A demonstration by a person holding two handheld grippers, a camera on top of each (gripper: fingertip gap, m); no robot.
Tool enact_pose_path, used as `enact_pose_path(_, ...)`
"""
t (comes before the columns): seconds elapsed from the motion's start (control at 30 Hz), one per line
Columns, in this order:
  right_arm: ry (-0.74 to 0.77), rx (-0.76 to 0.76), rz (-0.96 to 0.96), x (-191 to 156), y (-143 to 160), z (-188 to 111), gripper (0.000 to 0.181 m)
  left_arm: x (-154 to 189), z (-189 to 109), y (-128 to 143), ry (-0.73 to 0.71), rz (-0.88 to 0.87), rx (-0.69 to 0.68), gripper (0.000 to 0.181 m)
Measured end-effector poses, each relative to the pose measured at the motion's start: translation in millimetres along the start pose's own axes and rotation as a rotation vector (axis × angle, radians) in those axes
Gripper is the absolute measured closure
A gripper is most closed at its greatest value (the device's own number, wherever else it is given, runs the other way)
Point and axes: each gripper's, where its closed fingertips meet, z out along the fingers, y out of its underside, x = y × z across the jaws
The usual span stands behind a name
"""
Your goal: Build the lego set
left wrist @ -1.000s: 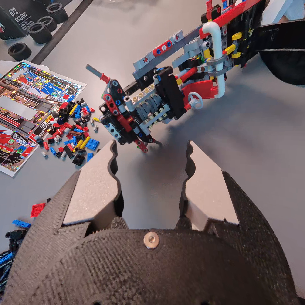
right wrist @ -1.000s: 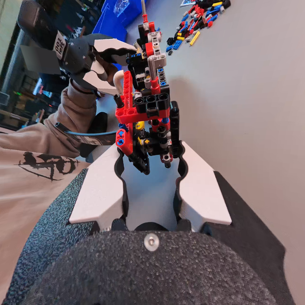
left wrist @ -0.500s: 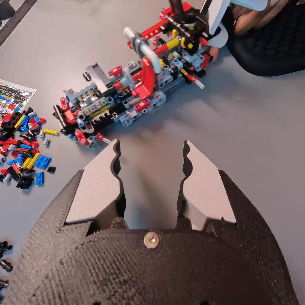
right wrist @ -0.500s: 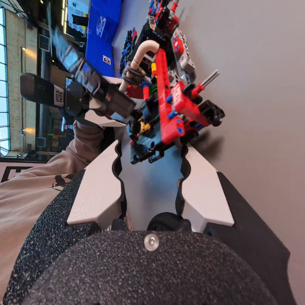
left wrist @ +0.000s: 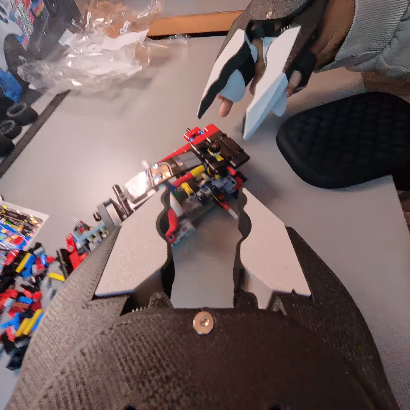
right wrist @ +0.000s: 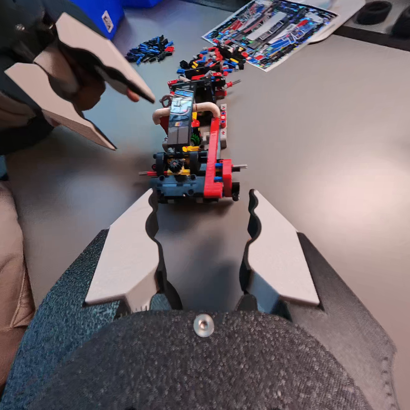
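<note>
The long Lego chassis [right wrist: 193, 142], red, black and grey with a white curved tube, lies flat on the grey table [right wrist: 310, 155]. My right gripper [right wrist: 201, 194] is open and empty, its tips just short of the chassis's near end. My left gripper [left wrist: 203, 195] is open and empty, hovering beside and above the chassis [left wrist: 206, 168], whose middle its left finger hides. Each gripper shows in the other's view, the left [right wrist: 133, 124] and the right [left wrist: 221, 125], apart from the model.
A pile of loose bricks [right wrist: 213, 60] and a sticker sheet [right wrist: 266, 33] lie beyond the chassis's far end. Small blue and black pins [right wrist: 150, 52] lie by a blue bin [right wrist: 106, 15]. Clear plastic bags [left wrist: 88, 51] and black tyres [left wrist: 13, 115] are nearby. A black mesh seat [left wrist: 343, 139] adjoins the table edge.
The chassis, held up in my right gripper a second ago, has been lowered and turned flat onto the table. My right gripper has let go and drawn back. My left gripper has moved closer.
</note>
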Motion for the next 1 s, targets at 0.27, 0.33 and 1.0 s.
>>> enact_pose_path(0.27,-0.025,-0.034,-0.204,-15.0,6.2,27.1,0.094,-18.2,44.8,-26.9,0.153,0.303,-0.203,0.107)
enact_pose_path(0.33,-0.04,0.001,-0.221,-15.1,5.3,26.9,0.095,-14.4,55.8,-21.9,0.272,0.307,-0.299,0.113)
enact_pose_path(1.0,-0.255,0.092,-0.226,2.1,-2.8,5.8,0.146,-25.9,73.6,2.0,0.835,0.315,-0.657,0.15)
